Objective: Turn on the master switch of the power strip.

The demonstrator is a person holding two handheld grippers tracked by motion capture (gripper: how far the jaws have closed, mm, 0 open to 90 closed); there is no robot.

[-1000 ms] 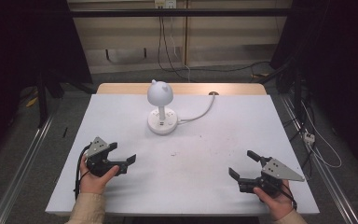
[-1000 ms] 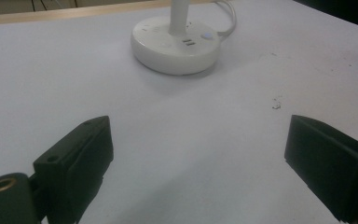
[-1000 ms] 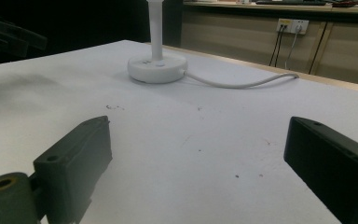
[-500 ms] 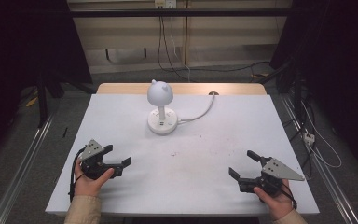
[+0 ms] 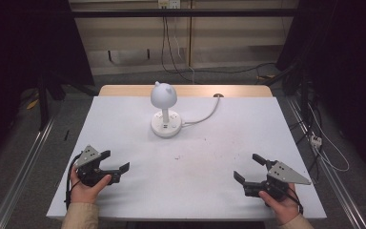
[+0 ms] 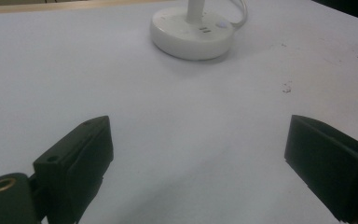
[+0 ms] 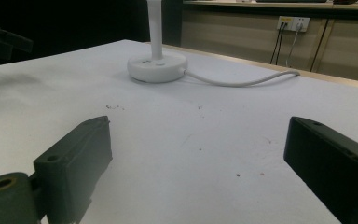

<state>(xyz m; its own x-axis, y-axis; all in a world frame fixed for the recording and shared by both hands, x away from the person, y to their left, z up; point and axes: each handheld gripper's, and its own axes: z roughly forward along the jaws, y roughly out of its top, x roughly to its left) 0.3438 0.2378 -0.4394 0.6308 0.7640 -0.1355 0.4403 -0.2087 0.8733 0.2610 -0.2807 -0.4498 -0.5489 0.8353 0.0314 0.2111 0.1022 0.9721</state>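
A white lamp is standing upright at the far centre of the table, its cord trailing off the back edge. The left gripper and right gripper are resting near the front corners, jaws spread, gripping nothing.

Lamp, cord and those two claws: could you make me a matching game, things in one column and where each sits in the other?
Things:
1. white lamp
2. white cord
3. left claw
4. right claw

Places:
A. near right corner of the table
B. far middle of the table
C. near left corner of the table
D. running from the lamp's base to the far edge

Pairs: 1-B, 2-D, 3-C, 4-A
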